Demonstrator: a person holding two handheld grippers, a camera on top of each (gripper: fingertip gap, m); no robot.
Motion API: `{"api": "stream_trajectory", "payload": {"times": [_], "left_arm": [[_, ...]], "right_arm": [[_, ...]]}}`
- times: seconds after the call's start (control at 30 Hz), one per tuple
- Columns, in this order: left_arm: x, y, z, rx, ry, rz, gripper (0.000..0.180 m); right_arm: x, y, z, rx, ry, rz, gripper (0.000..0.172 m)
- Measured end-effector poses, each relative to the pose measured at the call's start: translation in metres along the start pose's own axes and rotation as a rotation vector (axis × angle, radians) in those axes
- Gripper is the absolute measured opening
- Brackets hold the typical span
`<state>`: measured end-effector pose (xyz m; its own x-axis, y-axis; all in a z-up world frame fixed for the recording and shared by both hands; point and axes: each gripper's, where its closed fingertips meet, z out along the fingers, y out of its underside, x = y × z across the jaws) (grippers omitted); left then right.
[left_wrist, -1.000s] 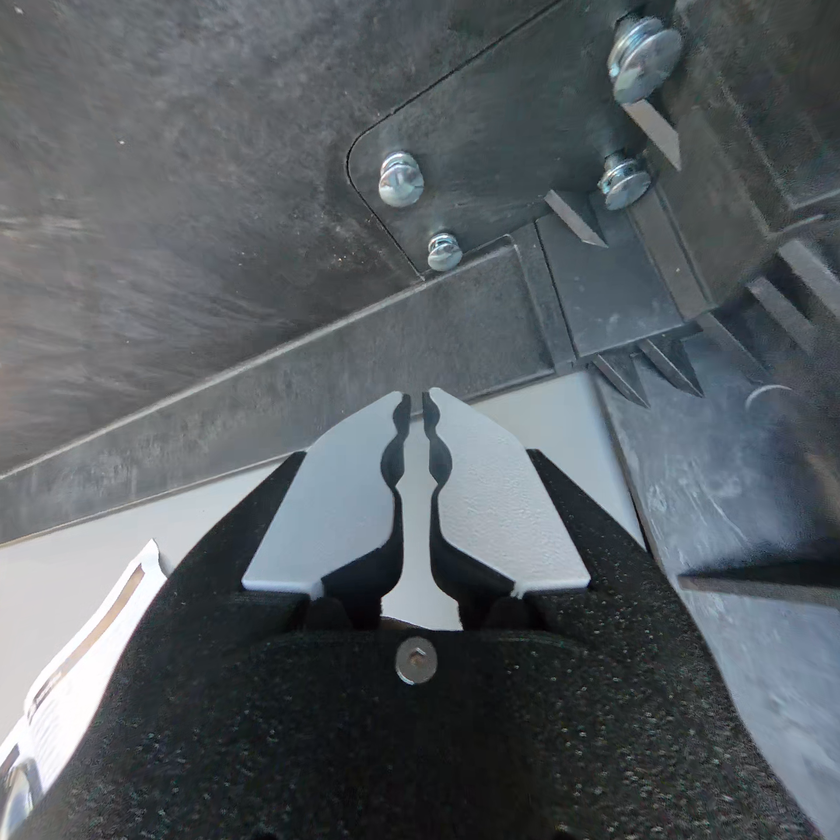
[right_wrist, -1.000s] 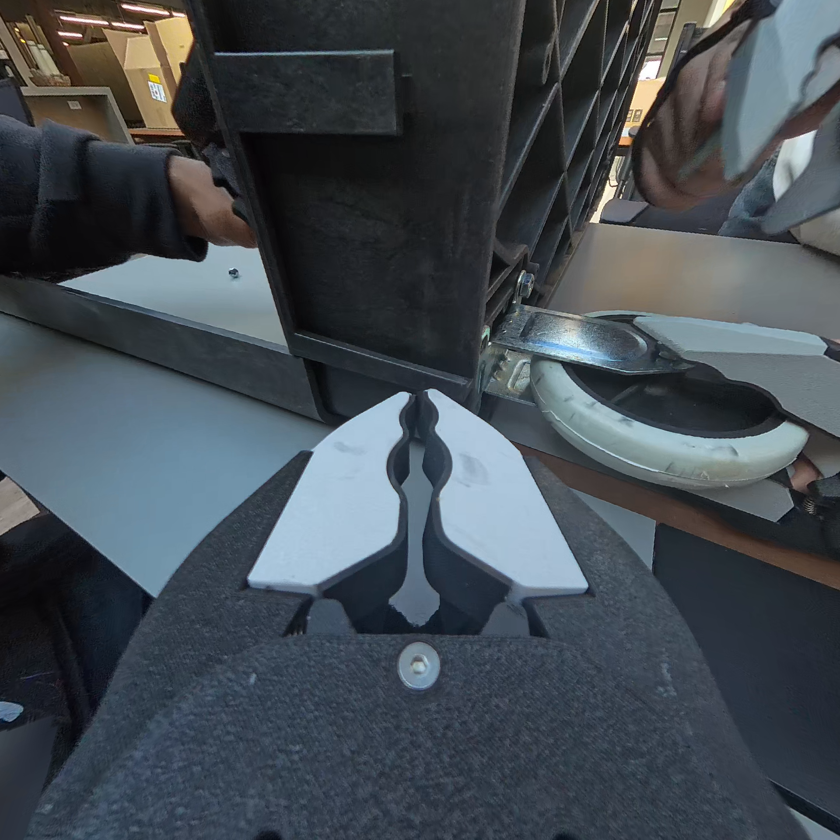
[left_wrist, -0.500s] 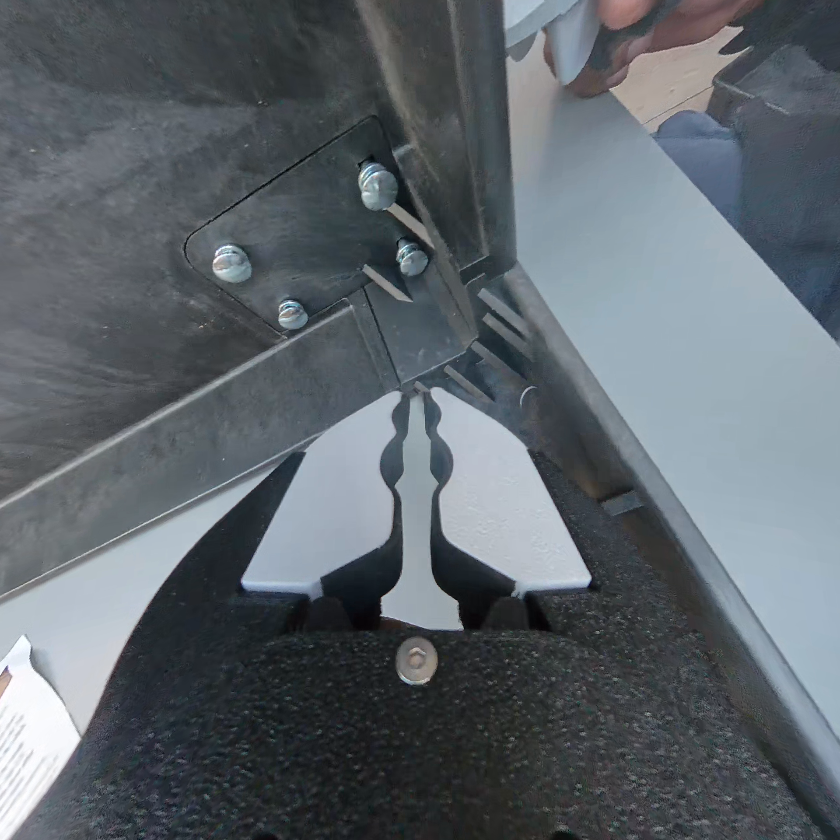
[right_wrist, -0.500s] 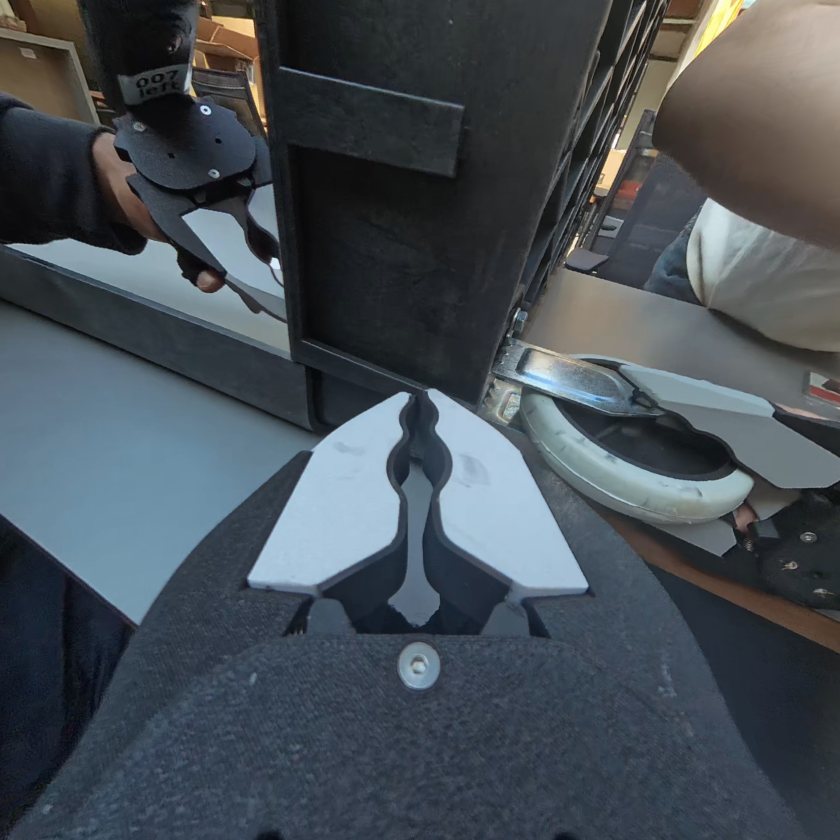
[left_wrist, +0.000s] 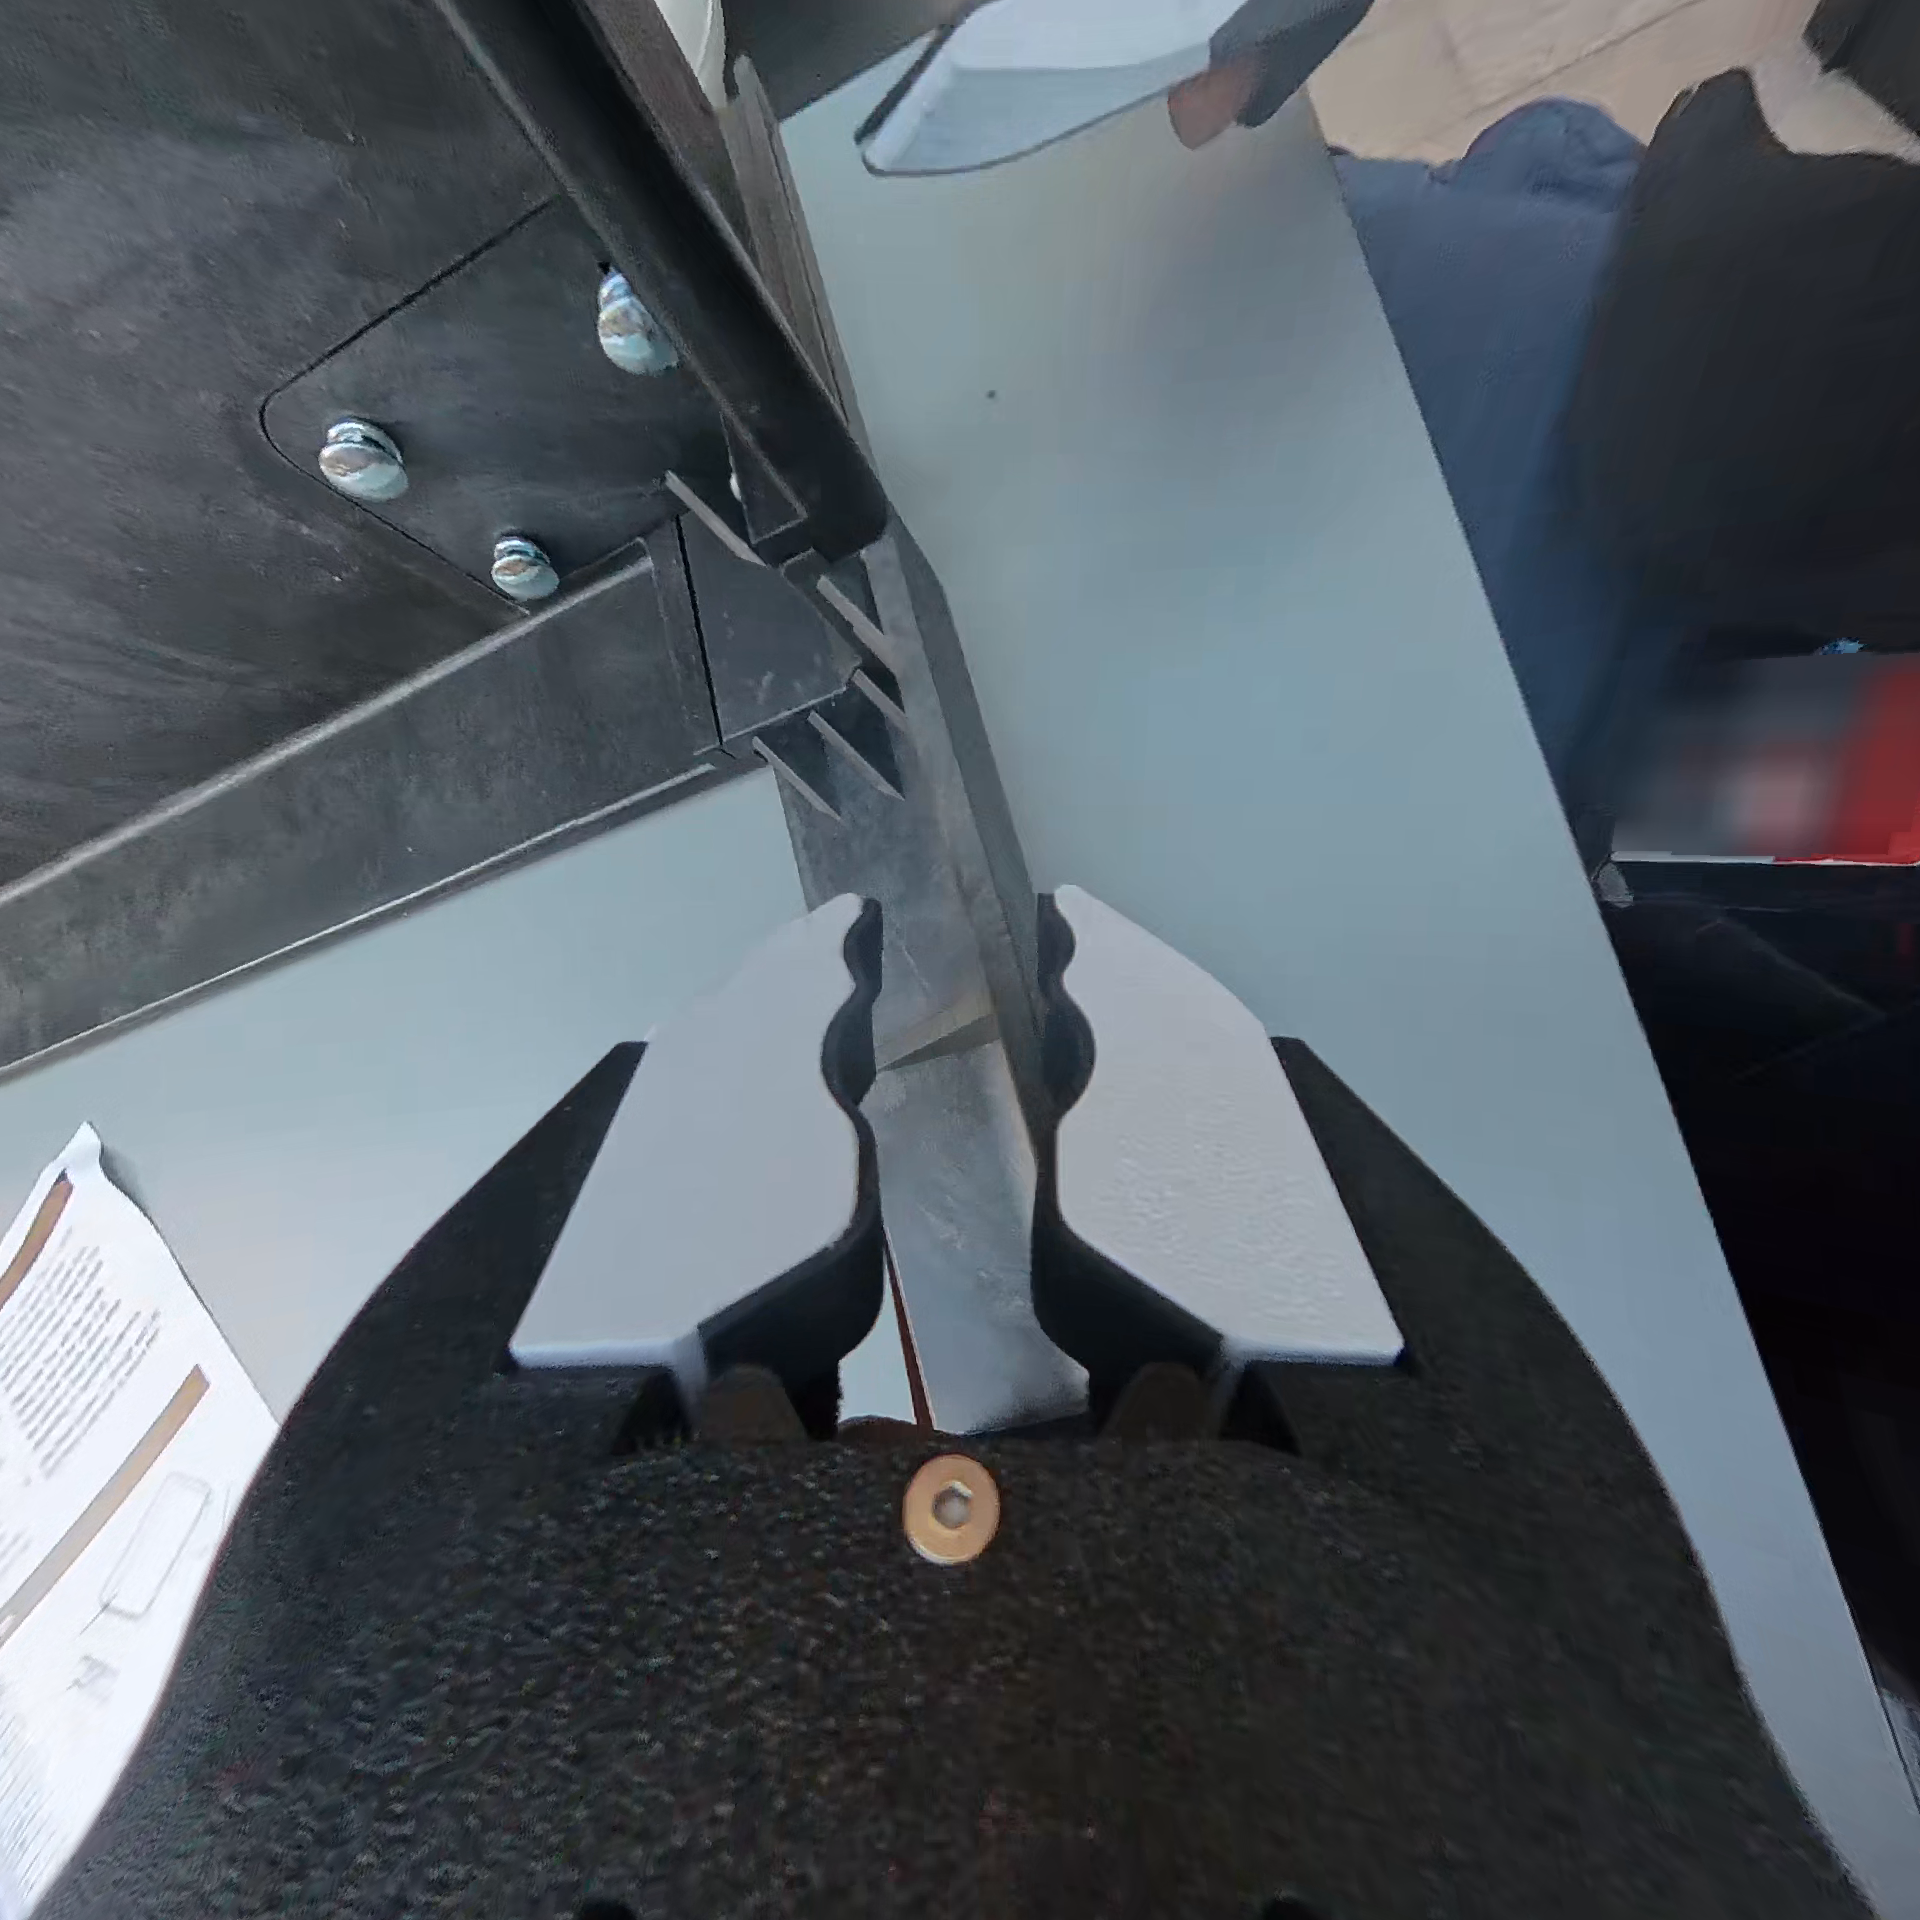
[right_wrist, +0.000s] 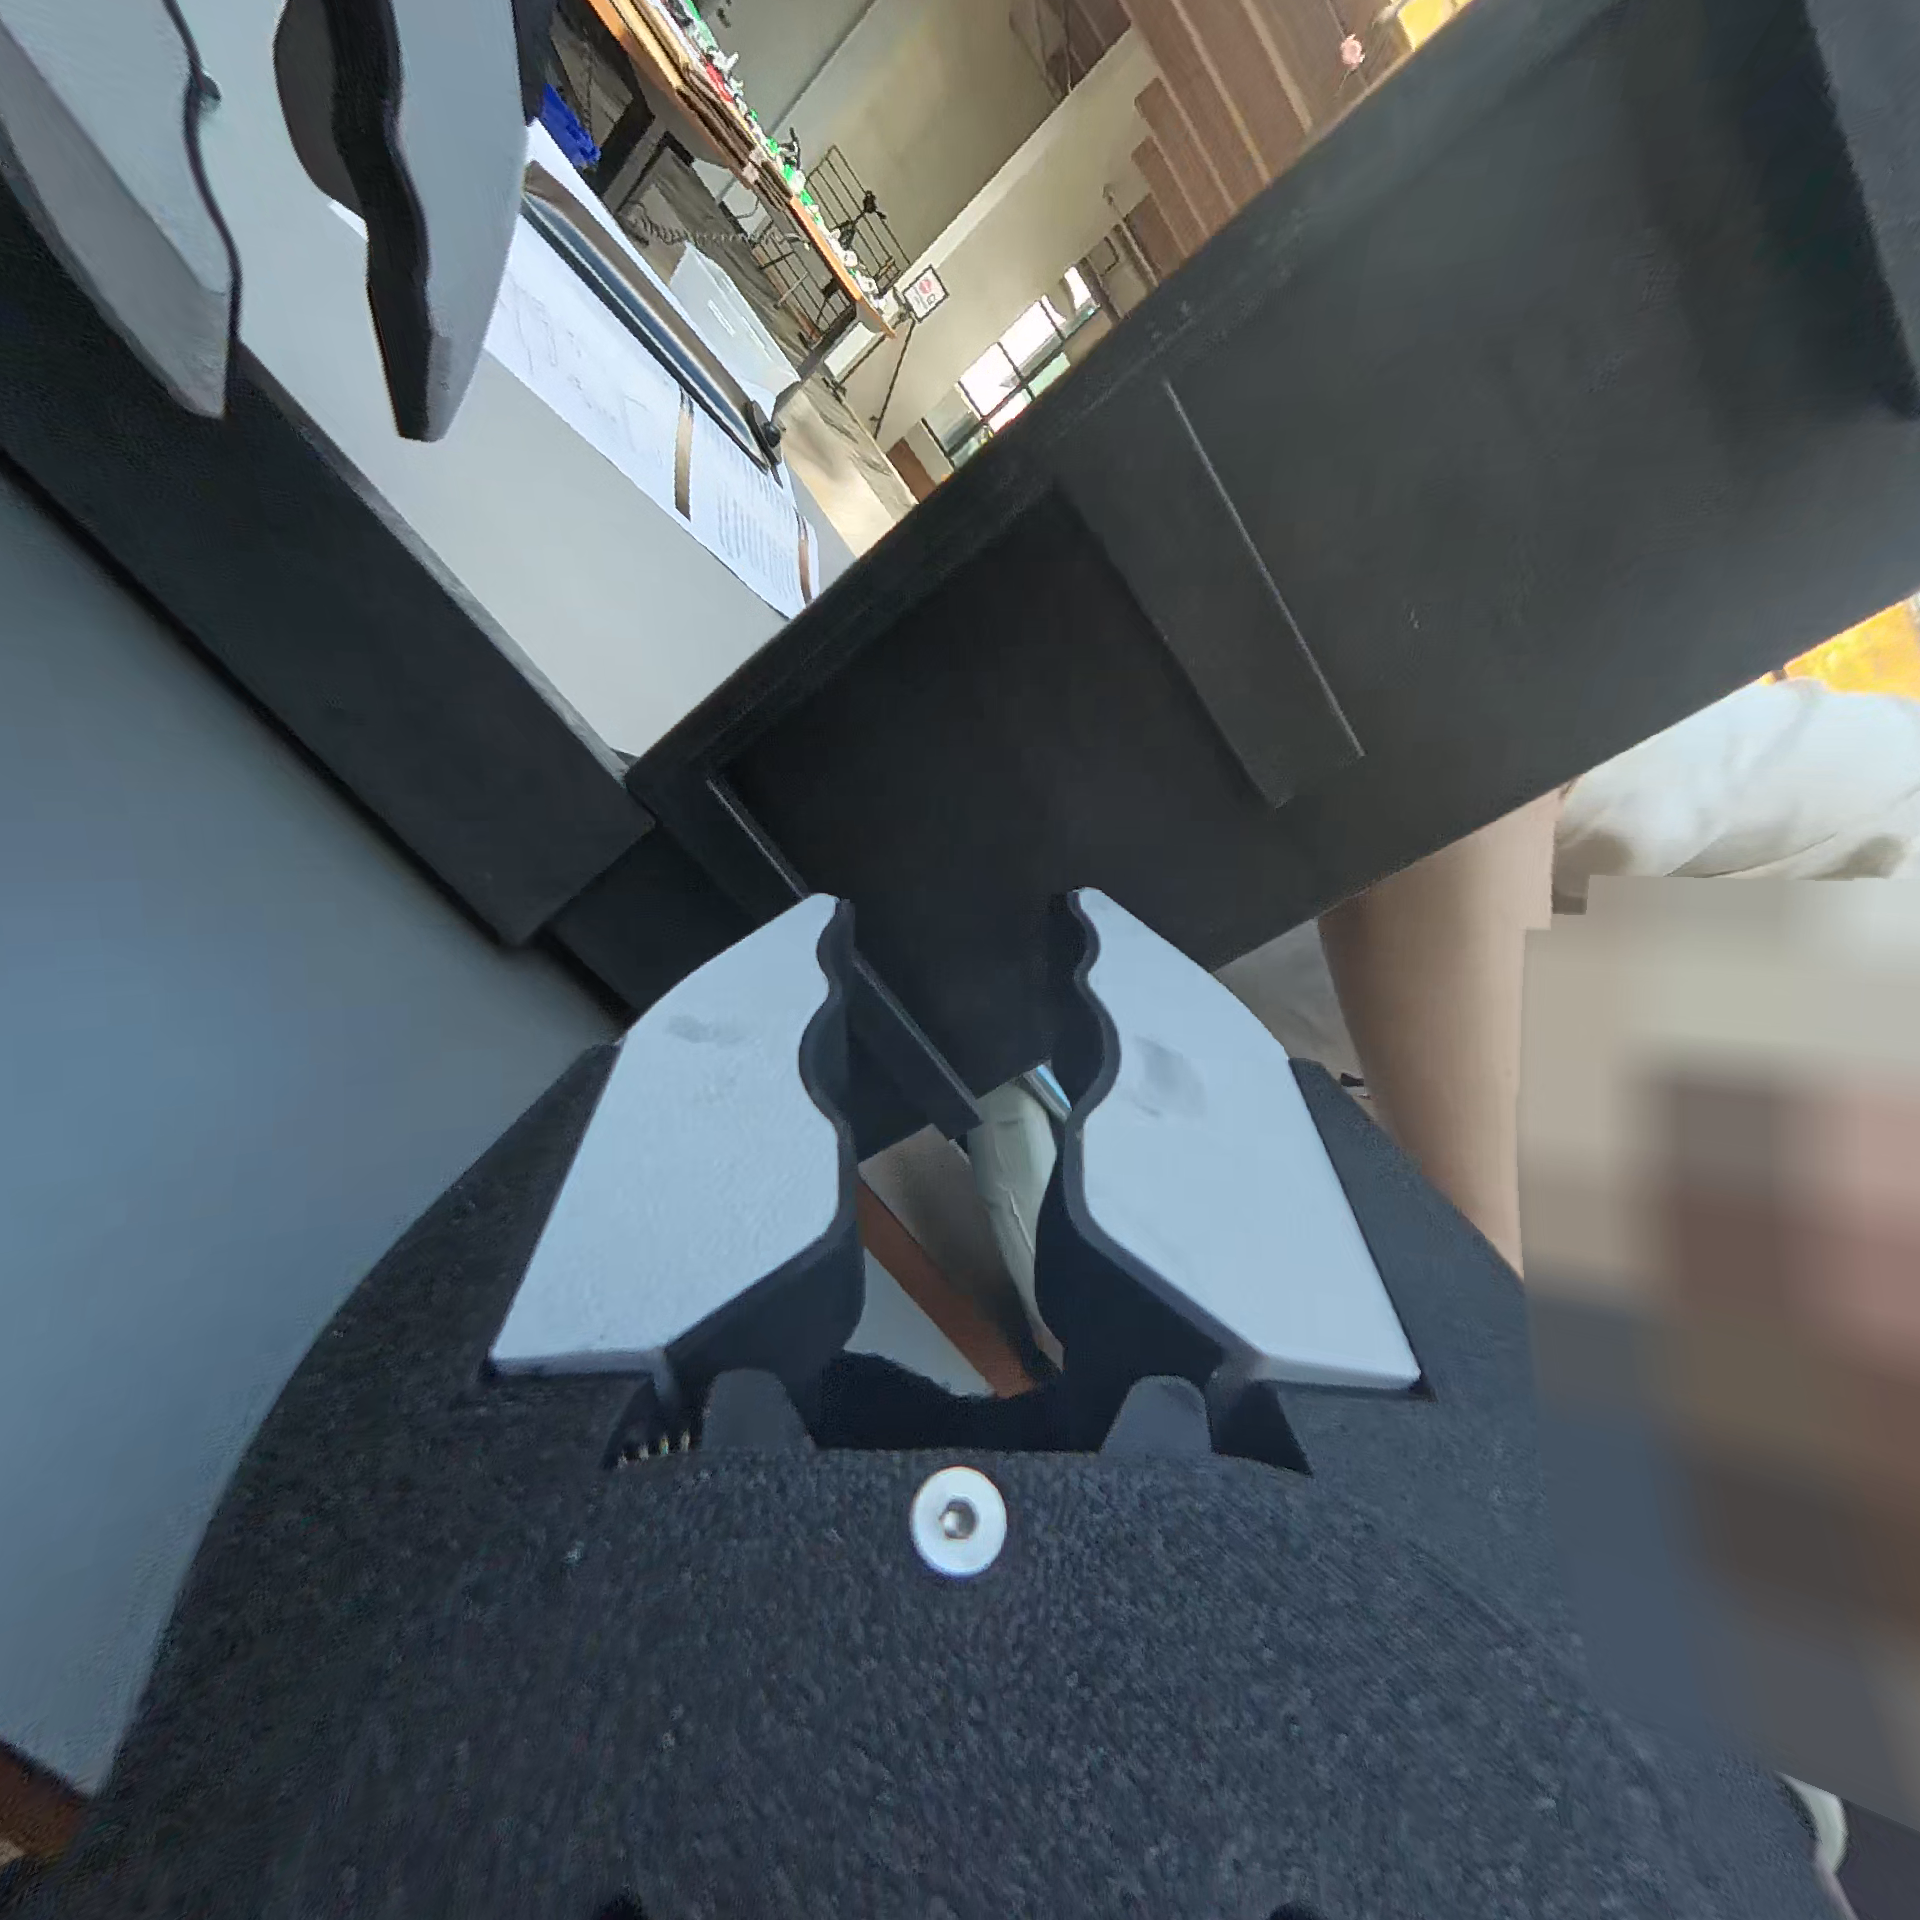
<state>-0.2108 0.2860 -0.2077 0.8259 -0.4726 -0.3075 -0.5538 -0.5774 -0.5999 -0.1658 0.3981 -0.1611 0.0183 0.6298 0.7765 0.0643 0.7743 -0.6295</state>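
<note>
A black plastic platform (left_wrist: 260, 260) with a bolted corner plate (left_wrist: 468, 436) stands on edge on the grey table (left_wrist: 1195, 623). My left gripper (left_wrist: 961, 914) is open. A black rail (left_wrist: 935, 821) that runs along the table shows in the gap between its fingers, and I see no squeeze on it. The left gripper also shows in the right wrist view (right_wrist: 312, 416), fingers apart just over the rail (right_wrist: 312, 644). My right gripper (right_wrist: 956, 914) is open at the platform's lower corner (right_wrist: 966, 831), which is wider than the gap. A white caster wheel (right_wrist: 1008, 1153) shows below that corner.
A printed leaflet (left_wrist: 83, 1403) lies on the table at the left and also shows in the right wrist view (right_wrist: 748, 499). Another grey gripper finger (left_wrist: 1039, 94) is at the top of the left wrist view. A person in pale clothing (right_wrist: 1714, 779) is close on the right. The gap from one gripper's tips to the other's is roughly 12 cm. My right tips are roughly 10 cm from the black plastic platform (left_wrist: 260, 260). Measured from the fingertips, the white caster wheel (right_wrist: 1008, 1153) is 11 cm or so from the right gripper and 20 cm from the left.
Both grippers were shut and now stand apart. The left one swung right over the rail. The right one rolled and closed in on the platform's lower corner.
</note>
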Motion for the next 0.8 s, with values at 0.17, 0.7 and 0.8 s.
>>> {"api": "stream_trajectory", "payload": {"times": [0.17, 0.7, 0.8], "left_arm": [[0.008, 0.013, 0.008, -0.149, -0.041, 0.076, 0.027], [0.006, 0.034, 0.026, -0.414, -0.163, 0.137, 0.029], [0.006, 0.035, 0.027, -0.421, -0.152, 0.115, 0.028]], "right_arm": [[-0.001, -0.004, 0.006, -0.012, 0.014, -0.098, 0.042], [-0.014, 0.009, 0.018, -0.065, 0.007, -0.178, 0.038], [-0.016, 0.009, 0.018, -0.068, 0.004, -0.181, 0.035]]}}
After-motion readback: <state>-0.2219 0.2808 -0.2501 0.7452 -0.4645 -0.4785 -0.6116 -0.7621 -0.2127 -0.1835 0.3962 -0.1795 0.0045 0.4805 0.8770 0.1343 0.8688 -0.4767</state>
